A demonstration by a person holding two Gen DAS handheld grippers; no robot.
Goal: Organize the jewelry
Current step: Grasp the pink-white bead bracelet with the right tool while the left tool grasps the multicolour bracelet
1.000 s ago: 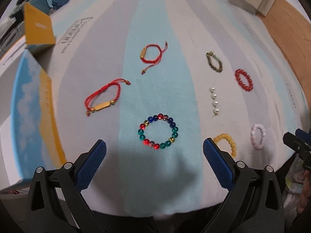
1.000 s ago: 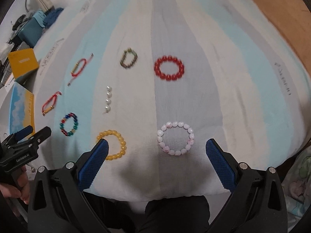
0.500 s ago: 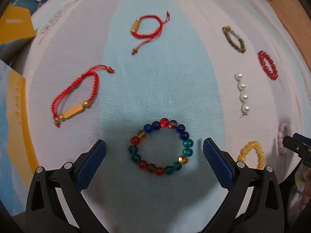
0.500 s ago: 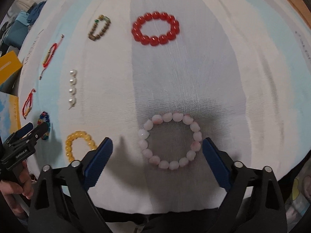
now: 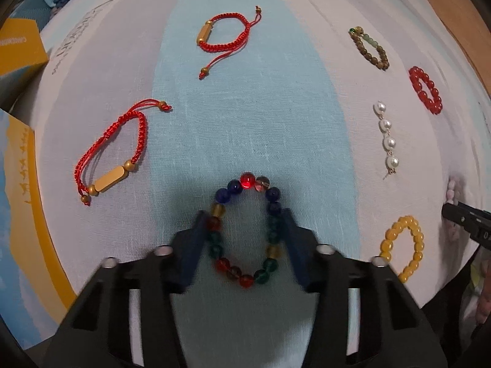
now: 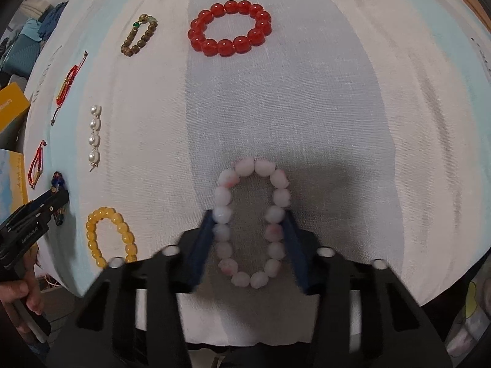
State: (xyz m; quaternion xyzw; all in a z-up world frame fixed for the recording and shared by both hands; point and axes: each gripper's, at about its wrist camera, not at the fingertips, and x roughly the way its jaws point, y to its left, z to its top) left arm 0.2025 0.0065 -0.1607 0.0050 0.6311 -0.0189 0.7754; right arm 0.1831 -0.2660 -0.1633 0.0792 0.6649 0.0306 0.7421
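My left gripper (image 5: pixel 244 230) has its blue fingers pressed against both sides of a multicoloured glass-bead bracelet (image 5: pixel 273 225), squeezing it into an oval on the striped cloth (image 5: pixel 245 122). My right gripper (image 6: pixel 248 230) is closed the same way on a pale pink bead bracelet (image 6: pixel 222 196), also squeezed oval. The left gripper's body shows in the right wrist view at the left edge (image 6: pixel 30 224), and the right gripper's tip shows in the left wrist view (image 5: pixel 466 220).
Two red cord bracelets (image 5: pixel 113 150) (image 5: pixel 225 35), a brown bead bracelet (image 5: pixel 369 47), a red bead bracelet (image 6: pixel 230 27), a pearl strand (image 5: pixel 386 136) and a yellow bead bracelet (image 6: pixel 109 236) lie on the cloth. Yellow boxes (image 5: pixel 18 49) stand at the left edge.
Both grippers moved down and forward onto the cloth and closed from wide open. Each now squeezes its bracelet from a round ring into an oval.
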